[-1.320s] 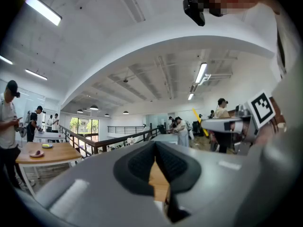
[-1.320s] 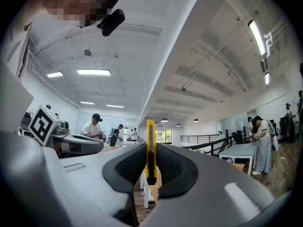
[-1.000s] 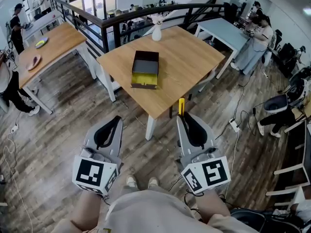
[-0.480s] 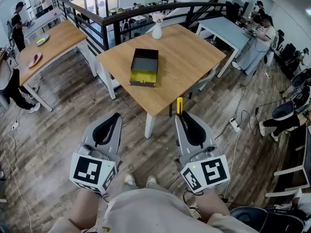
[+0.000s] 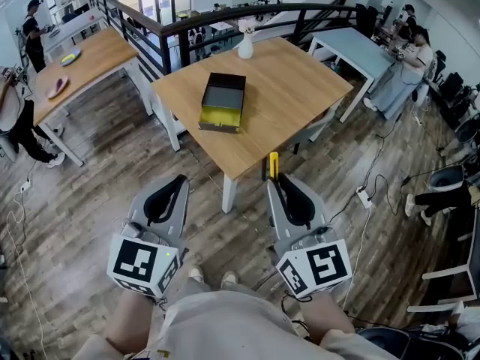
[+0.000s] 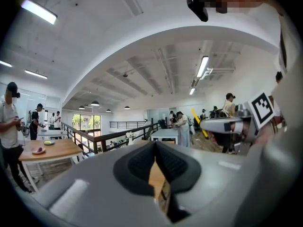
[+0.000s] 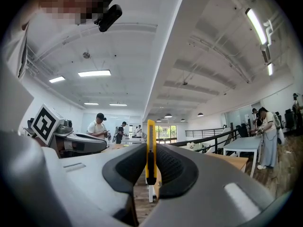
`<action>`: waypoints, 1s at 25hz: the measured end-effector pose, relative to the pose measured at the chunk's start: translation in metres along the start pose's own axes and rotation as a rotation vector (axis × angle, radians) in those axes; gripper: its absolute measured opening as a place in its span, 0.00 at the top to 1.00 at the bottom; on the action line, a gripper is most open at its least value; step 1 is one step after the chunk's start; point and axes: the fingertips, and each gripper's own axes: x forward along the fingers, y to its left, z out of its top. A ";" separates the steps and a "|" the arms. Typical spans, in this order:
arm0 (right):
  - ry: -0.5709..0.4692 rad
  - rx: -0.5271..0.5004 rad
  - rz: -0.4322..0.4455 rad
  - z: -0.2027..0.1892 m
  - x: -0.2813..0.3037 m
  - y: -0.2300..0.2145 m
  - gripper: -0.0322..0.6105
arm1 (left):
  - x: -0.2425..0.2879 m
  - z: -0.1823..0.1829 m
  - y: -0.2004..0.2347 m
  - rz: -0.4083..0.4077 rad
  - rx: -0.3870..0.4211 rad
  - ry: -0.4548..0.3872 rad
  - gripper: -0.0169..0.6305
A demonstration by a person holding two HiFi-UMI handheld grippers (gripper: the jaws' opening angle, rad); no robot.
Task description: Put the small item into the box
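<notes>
The slim yellow cutter (image 7: 151,150) stands upright, pinched between the ribbed black pads of the right gripper (image 5: 274,182), held short of the wooden table (image 5: 300,88). On the table the shallow rectangular box (image 5: 223,102) lies open, yellow-fronted, its grey floor bare. The left gripper (image 6: 156,162) is clenched on nothing.

place: open-plan office | cues: work tables (image 5: 300,88), mezzanine railing (image 5: 225,19), strip lights (image 7: 258,20)

Left gripper (image 5: 180,181): held low ahead of the body, jaws pressed together, nothing between them.
Right gripper (image 5: 276,181): level beside the left, well apart from it, jaws clamped on a yellow knife (image 5: 274,163) standing upright.
</notes>
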 end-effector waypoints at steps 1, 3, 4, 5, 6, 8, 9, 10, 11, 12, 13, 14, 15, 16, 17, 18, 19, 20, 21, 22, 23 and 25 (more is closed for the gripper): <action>-0.001 0.001 0.004 -0.002 -0.001 -0.003 0.85 | 0.002 -0.001 -0.003 0.003 0.000 0.000 0.97; -0.002 0.003 0.012 -0.004 -0.002 -0.009 0.85 | 0.006 -0.002 -0.008 0.011 0.001 0.001 0.97; -0.003 0.004 0.016 -0.005 -0.003 -0.012 0.85 | 0.008 -0.002 -0.010 0.015 0.002 0.001 0.97; -0.005 0.004 0.019 -0.005 -0.005 -0.015 0.85 | 0.009 -0.003 -0.013 0.019 0.003 0.003 0.97; -0.007 0.004 0.021 -0.005 -0.006 -0.018 0.85 | 0.010 -0.003 -0.015 0.021 0.003 0.005 0.97; -0.010 0.006 0.025 -0.005 -0.008 -0.023 0.85 | 0.011 -0.002 -0.020 0.021 -0.001 0.006 0.97; -0.012 0.007 0.026 -0.005 -0.008 -0.025 0.85 | 0.011 0.000 -0.023 0.022 -0.001 0.004 0.97; -0.012 0.006 0.026 -0.005 -0.009 -0.026 0.85 | 0.011 0.002 -0.025 0.025 0.005 0.000 0.97; -0.011 0.005 0.025 -0.006 -0.010 -0.028 0.85 | 0.011 0.004 -0.027 0.029 0.017 -0.003 0.97; -0.009 0.004 0.025 -0.007 -0.011 -0.029 0.85 | 0.011 0.005 -0.029 0.033 0.028 -0.004 0.97; -0.008 0.005 0.027 -0.008 -0.012 -0.029 0.85 | 0.011 0.005 -0.031 0.034 0.035 -0.005 0.97; -0.008 0.006 0.029 -0.008 -0.013 -0.029 0.85 | 0.012 0.005 -0.033 0.033 0.036 -0.005 0.97; -0.009 0.005 0.032 -0.008 -0.014 -0.030 0.85 | 0.013 0.005 -0.034 0.032 0.034 -0.004 0.97; -0.011 0.004 0.034 -0.008 -0.014 -0.030 0.85 | 0.014 0.004 -0.035 0.030 0.032 -0.003 0.97; -0.013 0.004 0.035 -0.008 -0.013 -0.031 0.85 | 0.015 0.002 -0.035 0.028 0.030 -0.001 0.97; -0.015 0.006 0.035 -0.009 -0.012 -0.031 0.85 | 0.016 0.000 -0.035 0.027 0.028 0.002 0.97; -0.016 0.009 0.034 -0.010 -0.011 -0.032 0.85 | 0.017 -0.002 -0.035 0.025 0.027 0.005 0.97; -0.018 0.012 0.033 -0.012 -0.009 -0.032 0.85 | 0.018 -0.004 -0.034 0.025 0.026 0.008 0.97; -0.019 0.013 0.032 -0.013 -0.008 -0.033 0.85 | 0.018 -0.007 -0.033 0.024 0.026 0.009 0.97; -0.019 0.012 0.031 -0.014 -0.007 -0.033 0.85 | 0.019 -0.009 -0.032 0.024 0.024 0.010 0.97; -0.019 0.010 0.029 -0.015 -0.006 -0.034 0.85 | 0.020 -0.011 -0.031 0.024 0.023 0.011 0.97; -0.018 0.006 0.028 -0.016 -0.003 -0.033 0.85 | 0.022 -0.014 -0.027 0.023 0.018 0.013 0.97</action>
